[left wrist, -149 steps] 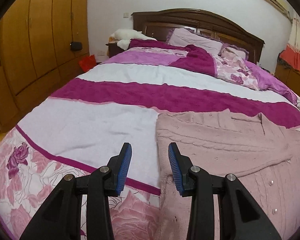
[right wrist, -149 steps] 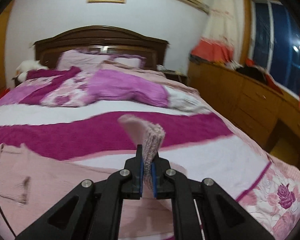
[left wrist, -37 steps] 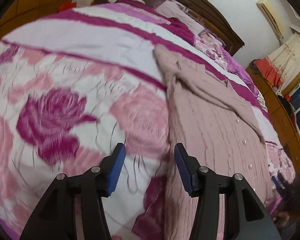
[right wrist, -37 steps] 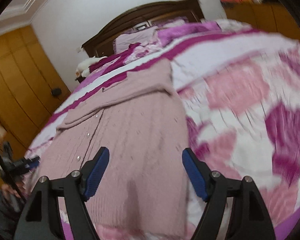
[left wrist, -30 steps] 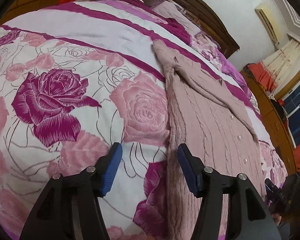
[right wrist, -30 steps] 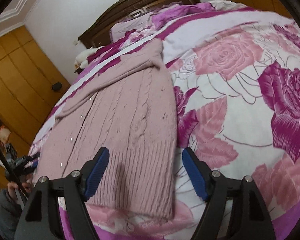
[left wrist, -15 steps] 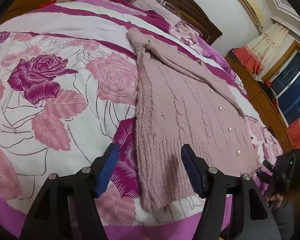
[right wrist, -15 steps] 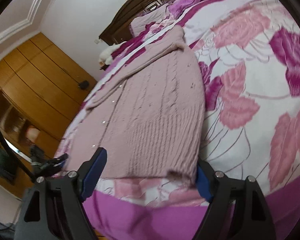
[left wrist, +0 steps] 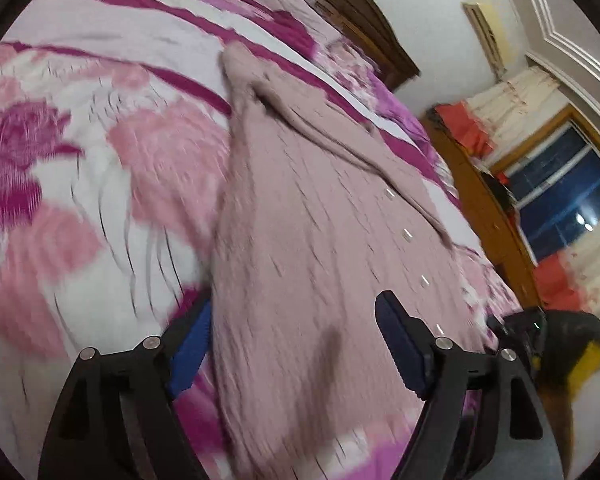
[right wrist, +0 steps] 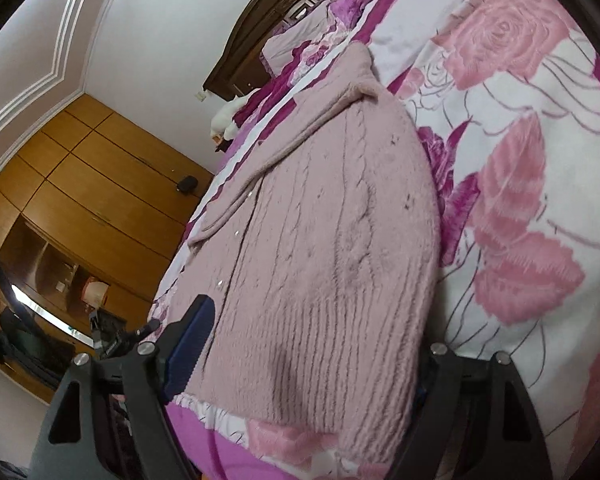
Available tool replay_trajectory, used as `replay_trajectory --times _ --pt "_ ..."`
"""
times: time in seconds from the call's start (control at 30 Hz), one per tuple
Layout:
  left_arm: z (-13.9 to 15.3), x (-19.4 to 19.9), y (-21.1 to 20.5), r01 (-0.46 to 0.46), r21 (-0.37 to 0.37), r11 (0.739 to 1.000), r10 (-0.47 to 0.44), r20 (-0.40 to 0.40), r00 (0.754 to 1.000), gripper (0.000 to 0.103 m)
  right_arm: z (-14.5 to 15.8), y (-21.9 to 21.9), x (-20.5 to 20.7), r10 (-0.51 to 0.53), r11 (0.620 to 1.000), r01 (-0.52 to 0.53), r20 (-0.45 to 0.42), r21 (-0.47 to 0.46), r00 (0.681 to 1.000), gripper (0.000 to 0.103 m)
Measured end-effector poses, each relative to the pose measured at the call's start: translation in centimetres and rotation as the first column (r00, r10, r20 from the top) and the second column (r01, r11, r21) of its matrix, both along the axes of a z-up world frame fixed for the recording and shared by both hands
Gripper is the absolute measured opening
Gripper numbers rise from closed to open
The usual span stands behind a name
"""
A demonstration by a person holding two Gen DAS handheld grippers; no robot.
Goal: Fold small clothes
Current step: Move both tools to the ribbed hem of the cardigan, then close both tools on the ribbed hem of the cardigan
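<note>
Item one: your pink cable-knit cardigan (left wrist: 320, 240), lying flat and lengthwise on the bed (left wrist: 80, 160), its ribbed hem at the near edge of the mattress and its collar end toward the headboard (left wrist: 364, 12). Both sleeves lie folded diagonally across the chest. A row of small pale buttons (left wrist: 407, 234) runs down the front; the left wrist view is motion-blurred, so finer knit detail is unclear there.

Item two: your left gripper (left wrist: 292, 344), jaws wide, straddling the hem's left corner. The left blue pad (left wrist: 192, 344) sits partly hidden behind the cardigan's side edge; the other pad is over the knit. Nothing is clamped.

Item three: your right gripper (right wrist: 312, 356), jaws wide, straddling the hem's right corner. One blue pad (right wrist: 192, 344) shows left of the knit; the opposite finger is mostly hidden behind the cardigan's right edge.

Item four: bedding, a rose-print cover in pink, magenta and white (right wrist: 520, 200).

Item five: surroundings, a wooden wardrobe (right wrist: 100, 184), a window with curtains (left wrist: 560, 196).
</note>
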State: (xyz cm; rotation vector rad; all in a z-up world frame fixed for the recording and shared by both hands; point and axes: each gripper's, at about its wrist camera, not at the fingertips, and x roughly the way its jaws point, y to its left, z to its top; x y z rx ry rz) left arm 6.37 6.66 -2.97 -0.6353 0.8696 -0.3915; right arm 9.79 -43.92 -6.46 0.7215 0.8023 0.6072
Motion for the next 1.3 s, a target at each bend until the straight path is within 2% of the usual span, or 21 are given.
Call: replay_trajectory --times 0.1,0.17,0.23,0.3,0.4,0.63,0.77,0.8,0.87,0.9,0.93,0.97,1.1,1.3 --pt "0.0 -1.7 -0.8 0.042 -0.02 0.999 -0.042 -0.007 0.999 0.056 -0.2 0.0 -1.5 0.03 0.999 -0.03 0.001 0.044 1.0 0.078" --pt "0.1 -1.9 -1.2 0.039 -0.001 0.999 -0.039 0.002 0.999 0.056 -0.2 -0.1 -2.0 0.036 0.999 -0.036 0.009 0.036 0.999 0.074" --pt "0.0 -1.1 -1.3 0.03 0.002 1.0 -0.03 -0.009 0.999 0.056 -0.5 -1.0 -2.4 0.024 0.999 -0.024 -0.002 0.033 1.0 0.061" --pt "-0.1 -0.4 -1.1 0.013 -0.018 1.0 -0.013 -0.007 1.0 0.056 -0.9 -1.9 -2.5 -0.01 0.999 0.011 -0.019 0.05 1.0 0.054" --pt "-0.2 -0.3 -0.8 0.006 -0.042 0.999 -0.006 -0.009 1.0 0.056 -1.0 -2.4 -2.9 -0.037 0.997 0.038 -0.02 0.063 0.999 0.054" --pt "-0.2 -2.3 -0.8 0.004 -0.048 0.999 -0.004 -0.001 1.0 0.056 -0.8 -2.5 -3.7 -0.061 0.998 0.061 -0.005 0.001 0.998 0.053" --pt "-0.5 -1.9 -1.0 -0.006 -0.043 0.999 0.005 -0.009 1.0 0.055 -1.1 -2.8 -3.6 -0.087 0.996 0.087 -0.025 -0.019 0.996 0.042" --pt "-0.5 -1.9 -1.0 -0.011 -0.04 0.999 0.011 -0.009 1.0 0.052 -1.1 -2.8 -3.5 -0.093 0.995 0.092 -0.03 -0.027 0.995 0.036" --pt "-0.7 -2.0 -0.8 -0.04 -0.009 0.999 0.04 -0.02 0.999 0.028 -1.3 -2.8 -3.3 -0.107 0.993 0.105 -0.047 -0.055 0.993 0.021" --pt "-0.9 -2.1 -0.5 -0.057 0.001 0.998 0.057 -0.03 0.998 0.02 -1.4 -2.8 -3.2 -0.119 0.991 0.115 -0.053 -0.074 0.992 0.009" --pt "-1.1 -2.1 -0.1 -0.076 0.005 0.997 0.076 -0.045 0.996 0.005 -1.4 -2.8 -3.2 -0.126 0.989 0.121 -0.052 -0.089 0.991 0.008" --pt "-1.3 -2.1 0.3 -0.092 -0.002 0.996 0.091 -0.064 0.994 0.0 -1.3 -2.7 -3.3 -0.125 0.988 0.12 -0.048 -0.096 0.991 0.008" --pt "-1.8 -2.1 1.2 -0.103 -0.054 0.993 0.098 -0.091 0.991 0.0 -0.5 -2.2 -3.5 -0.121 0.983 0.118 -0.016 -0.14 0.993 0.008" --pt "-0.9 -2.2 0.5 -0.069 -0.069 0.995 0.066 -0.05 0.997 0.0 0.3 -2.9 -4.0 -0.119 0.99 0.12 0.018 -0.074 0.993 0.008"
